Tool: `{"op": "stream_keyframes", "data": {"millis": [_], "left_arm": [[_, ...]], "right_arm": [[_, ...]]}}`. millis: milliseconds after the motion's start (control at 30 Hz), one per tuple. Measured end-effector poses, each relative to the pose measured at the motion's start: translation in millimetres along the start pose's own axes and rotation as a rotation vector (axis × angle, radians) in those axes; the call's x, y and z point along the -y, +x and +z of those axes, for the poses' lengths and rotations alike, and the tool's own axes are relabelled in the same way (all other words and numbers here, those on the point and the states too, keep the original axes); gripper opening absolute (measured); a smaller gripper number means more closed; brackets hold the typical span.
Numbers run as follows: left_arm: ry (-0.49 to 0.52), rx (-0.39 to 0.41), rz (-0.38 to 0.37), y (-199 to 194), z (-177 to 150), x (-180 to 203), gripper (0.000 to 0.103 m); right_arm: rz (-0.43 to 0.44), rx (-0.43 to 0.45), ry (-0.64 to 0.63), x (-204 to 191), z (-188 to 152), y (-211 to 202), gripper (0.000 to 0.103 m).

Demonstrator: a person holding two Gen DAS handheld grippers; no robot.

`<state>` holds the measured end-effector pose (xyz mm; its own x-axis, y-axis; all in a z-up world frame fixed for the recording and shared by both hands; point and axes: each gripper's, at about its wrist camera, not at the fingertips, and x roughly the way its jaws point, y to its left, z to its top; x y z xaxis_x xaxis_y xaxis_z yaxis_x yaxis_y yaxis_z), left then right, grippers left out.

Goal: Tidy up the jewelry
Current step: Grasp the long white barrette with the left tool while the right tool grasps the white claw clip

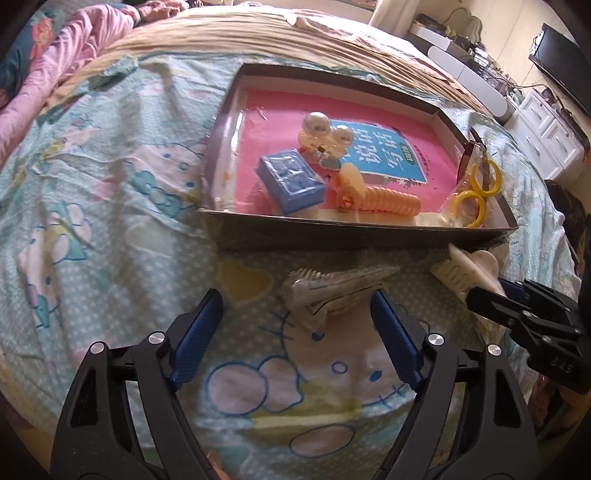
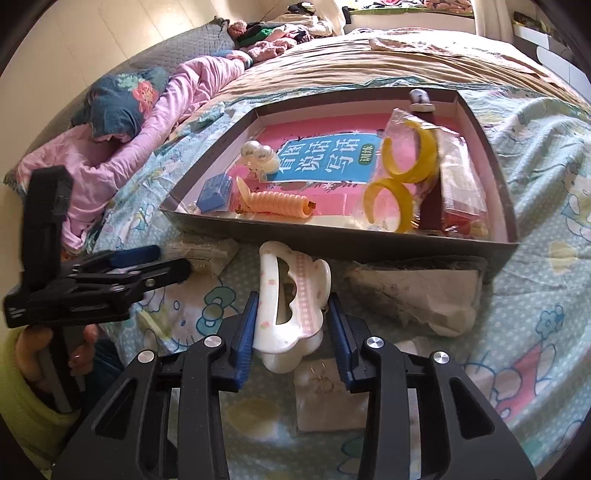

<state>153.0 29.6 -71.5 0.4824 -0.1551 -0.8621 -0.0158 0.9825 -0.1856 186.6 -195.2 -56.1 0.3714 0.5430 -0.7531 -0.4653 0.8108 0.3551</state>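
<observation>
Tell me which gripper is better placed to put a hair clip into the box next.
Right. The right gripper already straddles the white hair claw, pads close on both sides. The left gripper stands wide, the silvery clip only at its tips. The box lies just ahead.

A bed carries everything, spread with a pale blue cartoon-cat sheet [image 1: 122,177] dotted white. A tan ribbed blanket [image 1: 229,33] covers the bed's far part. Along the left edge lies a rumpled pink quilt [image 2: 122,147], and just beside it a dark teal floral pillow [image 2: 122,96]. Past that, a heap of clothes [image 2: 280,31] sits near the wall, too blurred to sort. Beyond the bed's right side stand white drawers [image 1: 546,129], with a dark flat screen [image 1: 561,62] on the wall above them.
</observation>
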Motion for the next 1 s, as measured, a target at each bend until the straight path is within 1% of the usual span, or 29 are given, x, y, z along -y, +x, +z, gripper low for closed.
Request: {"op": "stream_keyframes", "data": {"millis": [200,267,333,400,433,500,567,733,833,1000], "left_arm": [[0.010,-0.004,0.005,7,4,13,0.075],[0.025,-0.004,0.021,10,6,20,0.075],[0.045,-0.004,0.056,14,5,27,0.075],[0.067,-0.001,0.081,16,5,34,0.061],[0.083,0.004,0.097,16,4,37,0.056],[0.090,0.008,0.105,14,3,39,0.053],[0.084,0.014,0.095,9,3,38,0.050],[0.058,0.056,0.068,-12,3,32,0.050],[0.044,0.086,0.060,-26,6,29,0.050],[0.014,0.111,0.061,-38,14,19,0.050]], "right_arm": [[-0.004,0.037,0.034,9,0,-21,0.035],[-0.002,0.047,0.042,11,1,-25,0.035],[-0.004,0.057,0.042,12,2,-29,0.035],[-0.005,0.064,0.042,13,3,-32,0.035],[-0.004,0.067,0.042,13,4,-33,0.035],[0.001,0.073,0.043,14,5,-36,0.035],[0.004,0.079,0.040,12,6,-39,0.035],[0.016,0.099,0.027,8,11,-46,0.035],[0.018,0.112,0.013,3,16,-48,0.035],[0.023,0.122,-0.011,-4,24,-45,0.035]]}}
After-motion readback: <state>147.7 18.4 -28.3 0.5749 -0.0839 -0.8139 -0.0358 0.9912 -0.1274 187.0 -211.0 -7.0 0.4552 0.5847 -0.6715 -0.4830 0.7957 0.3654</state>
